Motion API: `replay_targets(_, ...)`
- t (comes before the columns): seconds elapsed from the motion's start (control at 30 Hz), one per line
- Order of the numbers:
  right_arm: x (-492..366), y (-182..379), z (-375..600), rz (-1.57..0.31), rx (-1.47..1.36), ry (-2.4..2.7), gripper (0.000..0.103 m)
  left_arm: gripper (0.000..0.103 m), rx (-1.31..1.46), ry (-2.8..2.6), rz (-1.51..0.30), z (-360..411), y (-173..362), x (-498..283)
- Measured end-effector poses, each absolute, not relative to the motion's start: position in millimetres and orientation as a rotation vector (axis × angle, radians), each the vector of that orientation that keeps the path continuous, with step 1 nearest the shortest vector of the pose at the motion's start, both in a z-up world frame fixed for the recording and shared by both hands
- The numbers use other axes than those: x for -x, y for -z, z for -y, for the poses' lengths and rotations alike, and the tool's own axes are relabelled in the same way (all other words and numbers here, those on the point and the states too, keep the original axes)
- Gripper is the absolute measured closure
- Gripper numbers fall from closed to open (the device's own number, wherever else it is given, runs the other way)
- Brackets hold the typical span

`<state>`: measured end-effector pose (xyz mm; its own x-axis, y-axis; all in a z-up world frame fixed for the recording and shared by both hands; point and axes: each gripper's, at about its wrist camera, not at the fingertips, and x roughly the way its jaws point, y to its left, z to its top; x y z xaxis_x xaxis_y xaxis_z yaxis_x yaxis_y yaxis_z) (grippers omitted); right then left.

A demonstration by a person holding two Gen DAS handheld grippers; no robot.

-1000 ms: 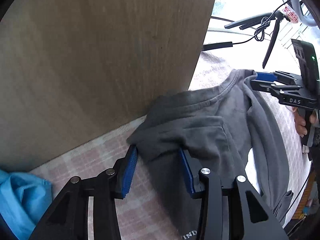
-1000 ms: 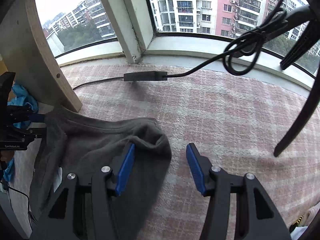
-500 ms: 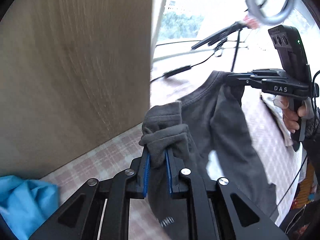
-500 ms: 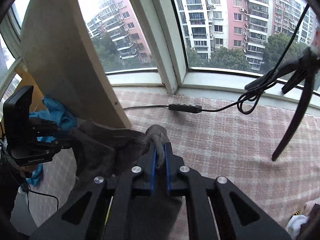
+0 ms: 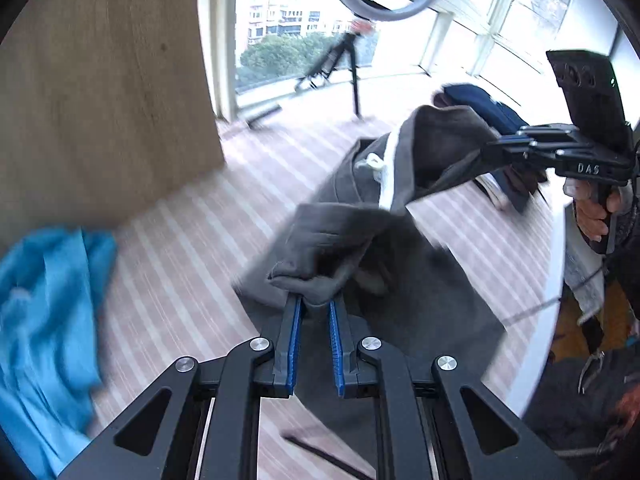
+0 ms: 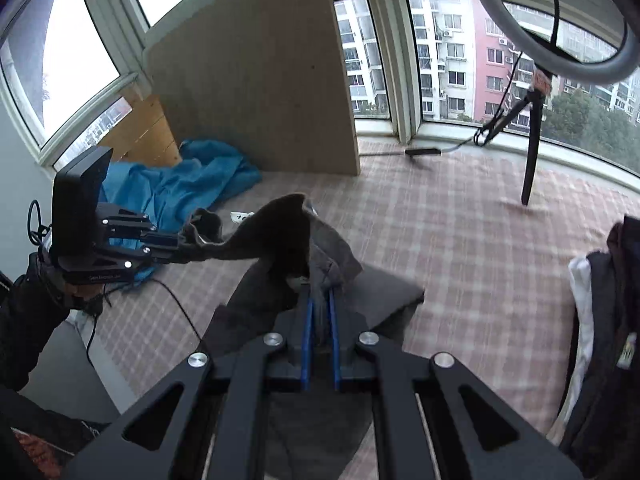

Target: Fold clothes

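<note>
A dark grey sweatshirt (image 5: 360,240) hangs between my two grippers above the pink checked cloth surface (image 5: 192,248). My left gripper (image 5: 315,304) is shut on one bunched edge of it. My right gripper (image 6: 319,296) is shut on another edge; it also shows in the left wrist view (image 5: 492,148), and the left gripper shows in the right wrist view (image 6: 180,246). The sweatshirt (image 6: 280,240) sags between them, and its lower part rests on the surface. A white inner label and collar edge show near the right gripper.
A blue garment (image 6: 180,184) lies crumpled at the left by a tall wooden board (image 6: 260,88). A stack of dark folded clothes (image 6: 608,320) sits at the right. A ring light on a black stand (image 6: 532,152) and a cable stand by the window.
Both grippers closed on the sweatshirt's edges and lifted it up off the surface, pulling back from the wooden board. The garment now hangs stretched between them.
</note>
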<state>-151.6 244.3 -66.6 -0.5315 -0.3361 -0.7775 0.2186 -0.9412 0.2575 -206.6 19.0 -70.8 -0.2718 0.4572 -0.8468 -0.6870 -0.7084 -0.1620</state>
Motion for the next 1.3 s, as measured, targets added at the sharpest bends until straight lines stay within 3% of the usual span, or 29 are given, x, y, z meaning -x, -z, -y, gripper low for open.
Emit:
replay_targets(0.33,74,157,-232,0.155,-1.607,2.449,0.095,0.095,1.437,-1.942,-0.247,3,143,128)
replay_targets(0.43,73,161,-239,0.269,-1.597,2.436,0.08,0.081,1.469,-1.946,-0.132,2,145,136)
replay_targets(0.47,74,161,-241,0.293,-1.578,2.465,0.069,0.08,1.462,-1.967,-0.129,-1,147,138)
replay_targets(0.53,82,165,-240,0.264,-1.558,2.51,0.057,0.075,1.452,-2.016,-0.157,-12,152,146)
replay_targets(0.57,87,171,-237,0.237,-1.564,2.508,0.057,0.075,1.457,-2.022,-0.17,-17,155,151)
replay_targets(1.0,128,202,-214,0.016,-1.587,2.507,0.06,0.068,1.59,-1.963,-0.033,-41,192,194)
replay_targets(1.03,128,200,-210,-0.015,-1.578,2.504,0.064,0.071,1.584,-1.969,-0.04,-42,191,194)
replay_targets(1.07,128,200,-207,-0.038,-1.572,2.499,0.076,0.074,1.583,-1.973,-0.052,-43,192,193)
replay_targets(1.13,130,201,-204,-0.1,-1.589,2.496,0.089,0.092,1.581,-1.98,-0.059,-42,192,193)
replay_targets(1.3,131,187,-208,-0.151,-1.576,2.529,0.094,0.097,1.545,-1.993,-0.017,-31,179,193)
